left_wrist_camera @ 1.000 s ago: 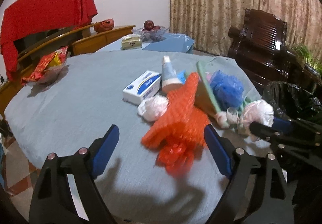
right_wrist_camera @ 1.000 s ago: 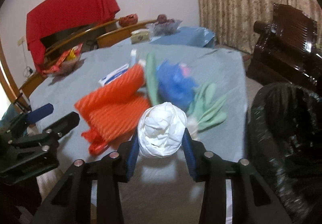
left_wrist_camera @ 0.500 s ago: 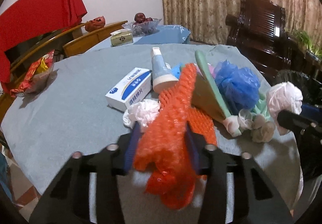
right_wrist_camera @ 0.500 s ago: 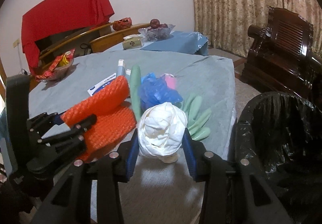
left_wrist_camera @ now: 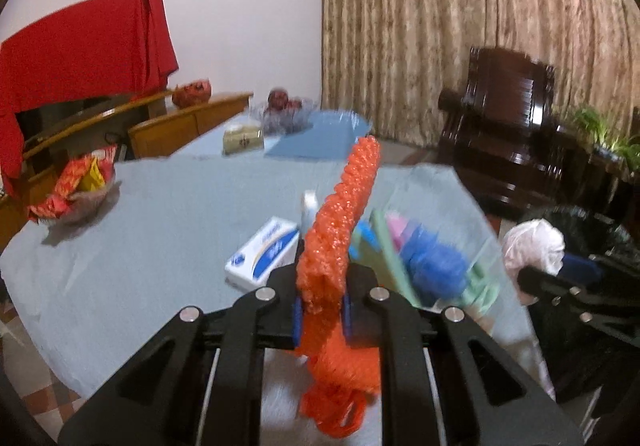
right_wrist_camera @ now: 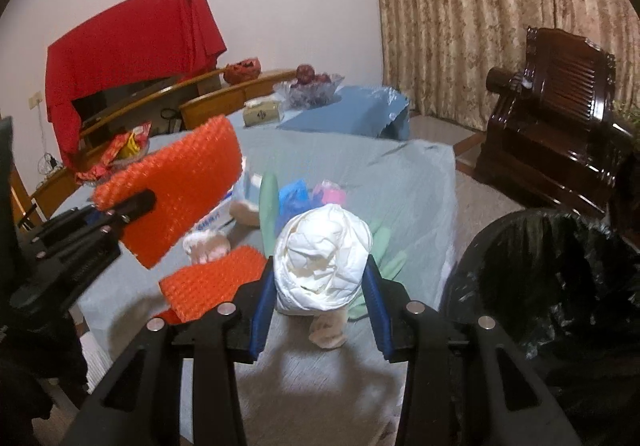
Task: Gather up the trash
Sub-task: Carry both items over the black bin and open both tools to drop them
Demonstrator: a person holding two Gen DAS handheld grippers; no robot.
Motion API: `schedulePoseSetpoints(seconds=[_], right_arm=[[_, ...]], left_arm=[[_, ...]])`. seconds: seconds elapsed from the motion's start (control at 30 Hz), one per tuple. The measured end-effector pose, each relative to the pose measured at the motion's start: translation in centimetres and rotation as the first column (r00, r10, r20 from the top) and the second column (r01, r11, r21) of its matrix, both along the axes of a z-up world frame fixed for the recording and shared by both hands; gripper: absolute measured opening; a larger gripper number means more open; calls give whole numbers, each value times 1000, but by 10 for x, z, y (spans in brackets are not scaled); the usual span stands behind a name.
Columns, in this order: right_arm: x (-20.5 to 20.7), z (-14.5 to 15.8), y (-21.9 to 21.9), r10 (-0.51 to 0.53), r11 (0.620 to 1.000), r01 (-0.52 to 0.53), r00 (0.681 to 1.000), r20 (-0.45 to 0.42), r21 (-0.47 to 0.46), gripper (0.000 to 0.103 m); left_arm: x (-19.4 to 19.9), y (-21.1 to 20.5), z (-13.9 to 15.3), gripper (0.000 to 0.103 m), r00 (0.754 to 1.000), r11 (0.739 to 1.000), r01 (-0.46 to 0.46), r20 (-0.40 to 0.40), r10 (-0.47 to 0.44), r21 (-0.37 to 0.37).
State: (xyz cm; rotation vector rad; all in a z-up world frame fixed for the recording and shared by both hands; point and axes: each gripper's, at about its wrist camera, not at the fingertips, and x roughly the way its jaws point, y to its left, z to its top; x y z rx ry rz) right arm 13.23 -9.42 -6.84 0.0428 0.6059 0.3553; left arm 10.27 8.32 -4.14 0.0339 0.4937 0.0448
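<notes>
An orange foam net stands up between the blue pads of my left gripper, whose jaws are closing on it; the net is pinched and lifted off the grey-blue table. From the right wrist view the same net hangs from the left gripper. A second orange piece sits lower; I cannot tell if it is joined. My right gripper is shut on a crumpled white wad, held above the table edge. A bin lined with a black bag stands to the right.
On the table lie a blue-and-white box, a blue bath pouf, green gloves, small crumpled wads and a snack bowl. A dark wooden armchair stands behind the bin.
The left gripper's jaws came together around the orange net and raised it off the table. The right gripper rose a little, still holding the white wad.
</notes>
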Motion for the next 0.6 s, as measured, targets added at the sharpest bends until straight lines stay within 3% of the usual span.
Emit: schedulePoseSetpoints(seconds=[0.13,0.3,0.6], right_arm=[[-10,16,-19,-32,999,32,999,41,10,41],[-22,27,-52,-107,994,106,992,60,20,41],[-40,22,-140,-309,951,309,951,21,3,41]], left_arm=[[-7,-20,23,13,998,998,55,42,-54,-22],[-11,-54,29,13,988,988,152,40,-150,-39],[2,-140,12,13,933,929,353,-32,-358,-106]])
